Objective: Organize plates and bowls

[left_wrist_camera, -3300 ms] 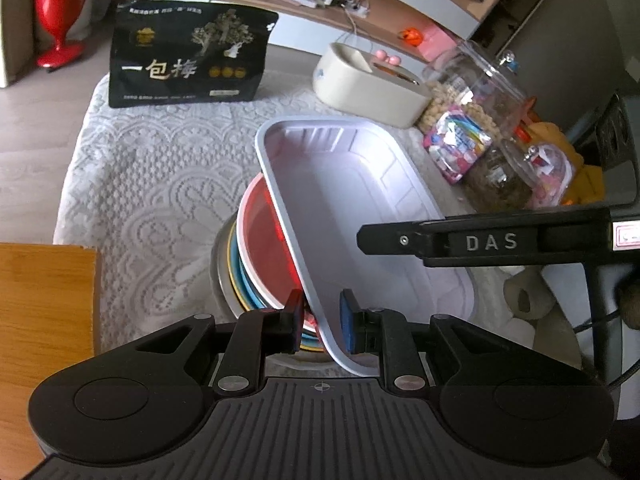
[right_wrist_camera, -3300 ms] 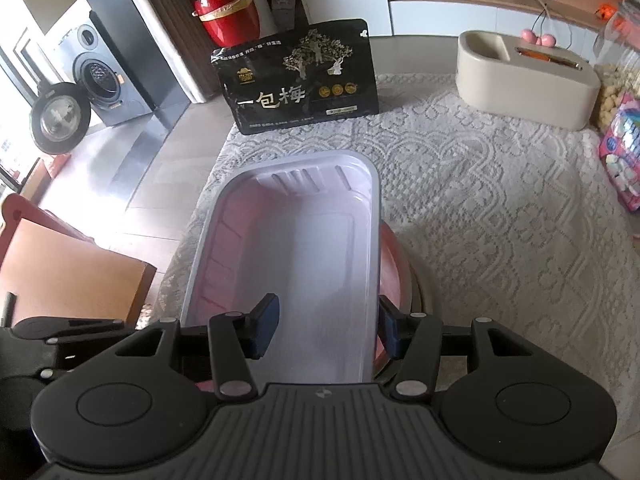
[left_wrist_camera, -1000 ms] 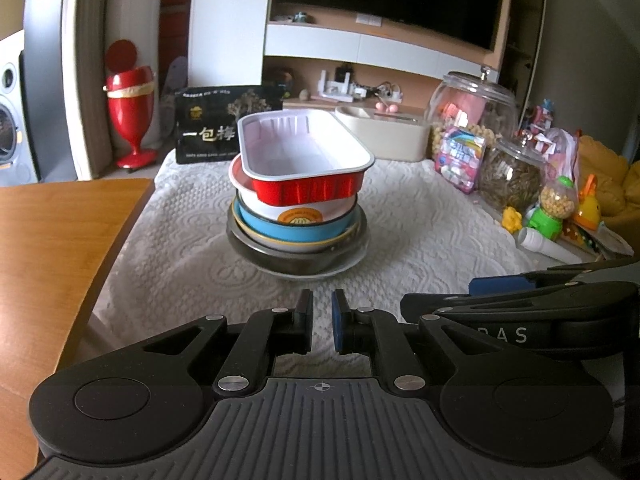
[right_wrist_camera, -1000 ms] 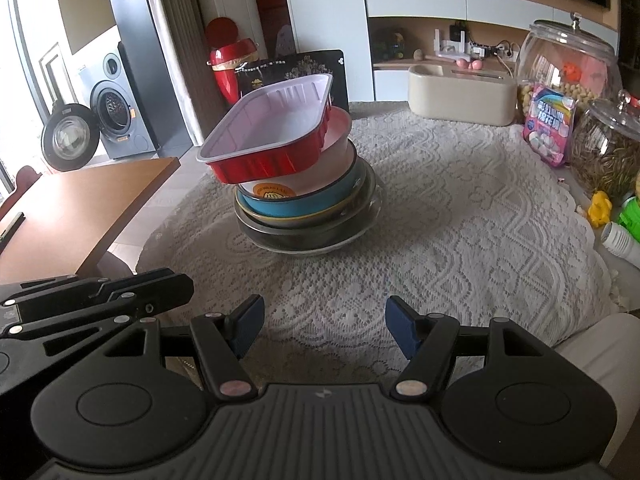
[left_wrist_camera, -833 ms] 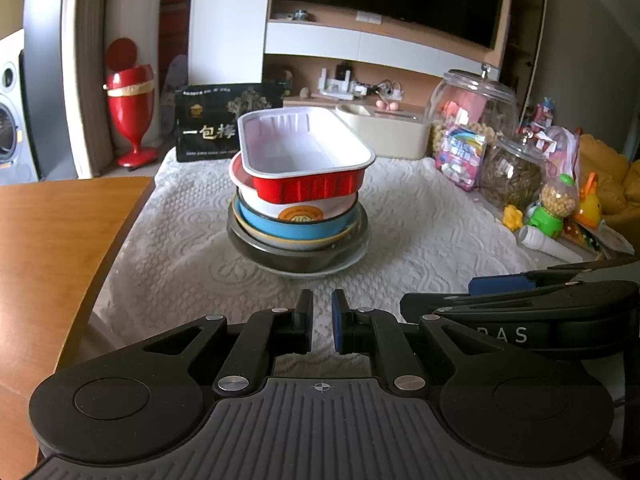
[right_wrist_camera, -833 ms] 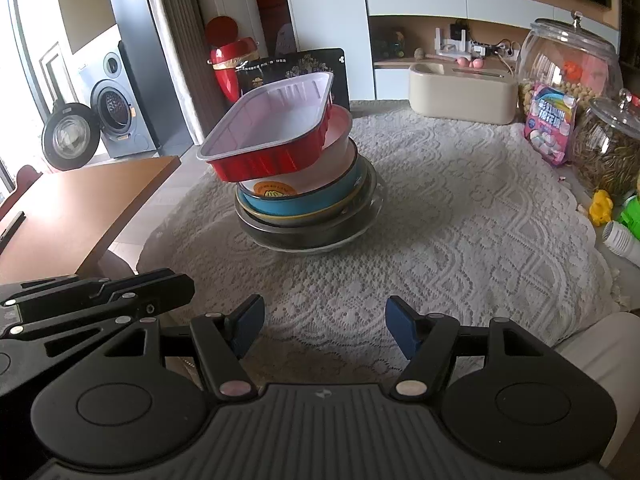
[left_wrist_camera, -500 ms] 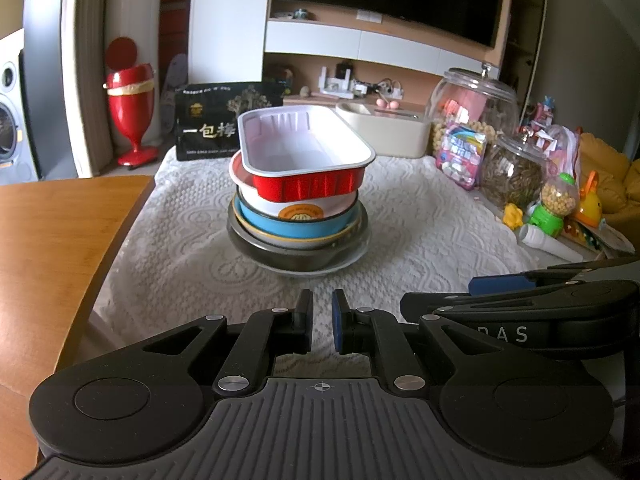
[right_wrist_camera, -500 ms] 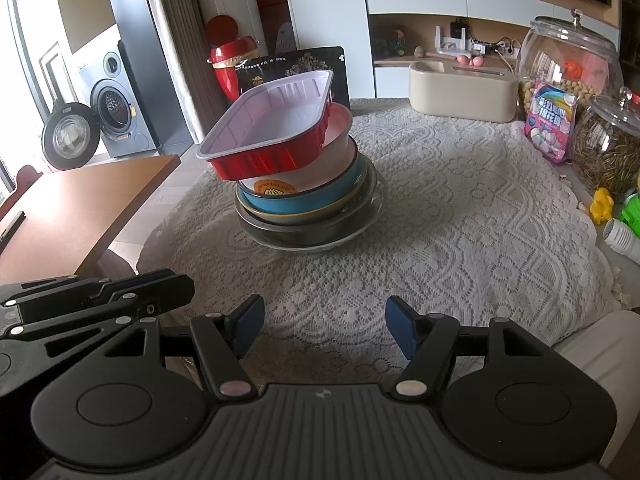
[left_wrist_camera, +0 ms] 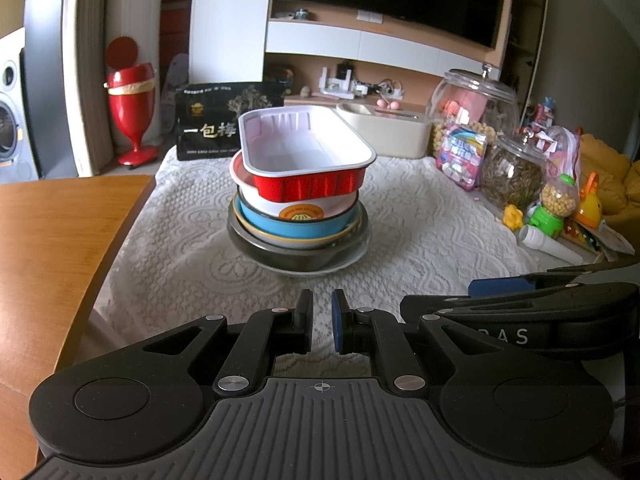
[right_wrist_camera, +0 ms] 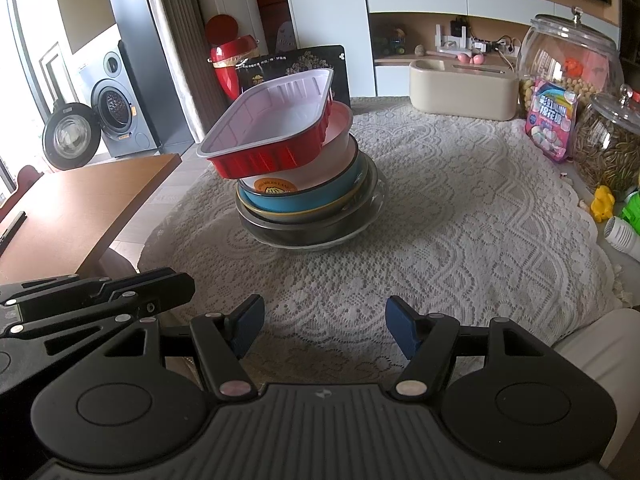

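In the middle of both frames, a stack of dishes is sitting on the lace-covered tabletop (left_wrist_camera: 420,216): a red foil tray (left_wrist_camera: 308,160) is perching crookedly on a white bowl (right_wrist_camera: 316,168), which is nesting in a blue bowl (left_wrist_camera: 296,228) over darker plates (right_wrist_camera: 312,232) at the bottom. The left gripper (left_wrist_camera: 322,316) is hanging at the lower centre of its frame with jaws clenched on nothing, well apart from the stack. The right gripper (right_wrist_camera: 324,326) is hovering low in its frame with jaws released and nothing between them. The tray is probably light, thin and easily dented, and it is tilting toward the left in the right wrist view, so taking it by its rolled rim looks safest. The bowls beneath are likely heavier, stiff, smooth and breakable; a grip on a rim edge seems best.
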A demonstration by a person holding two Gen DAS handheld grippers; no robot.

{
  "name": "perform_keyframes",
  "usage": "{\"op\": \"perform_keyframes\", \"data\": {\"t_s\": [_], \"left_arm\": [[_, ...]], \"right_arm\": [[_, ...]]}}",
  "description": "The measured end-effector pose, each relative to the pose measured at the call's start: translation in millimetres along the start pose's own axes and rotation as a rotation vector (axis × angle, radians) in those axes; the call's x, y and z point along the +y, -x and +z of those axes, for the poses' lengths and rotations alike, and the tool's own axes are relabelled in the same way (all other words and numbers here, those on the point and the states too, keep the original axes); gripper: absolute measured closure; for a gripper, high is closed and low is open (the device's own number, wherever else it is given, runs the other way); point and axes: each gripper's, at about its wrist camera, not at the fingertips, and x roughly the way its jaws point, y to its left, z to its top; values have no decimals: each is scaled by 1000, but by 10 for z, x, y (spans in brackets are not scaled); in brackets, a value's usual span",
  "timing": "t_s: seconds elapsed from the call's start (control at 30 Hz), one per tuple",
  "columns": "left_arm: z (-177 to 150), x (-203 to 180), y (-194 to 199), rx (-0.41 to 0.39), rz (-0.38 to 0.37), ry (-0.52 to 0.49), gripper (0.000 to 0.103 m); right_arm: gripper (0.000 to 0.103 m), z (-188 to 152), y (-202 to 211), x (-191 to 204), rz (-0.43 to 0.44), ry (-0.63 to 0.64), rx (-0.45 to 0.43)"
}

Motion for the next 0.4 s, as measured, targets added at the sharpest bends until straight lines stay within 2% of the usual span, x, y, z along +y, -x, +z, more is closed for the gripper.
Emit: {"op": "perform_keyframes", "data": {"t_s": [0.4], "left_arm": [[20, 75, -9, 1, -25, 45, 92]], "right_arm": [[35, -6, 11, 12, 5, 4, 3]]}}
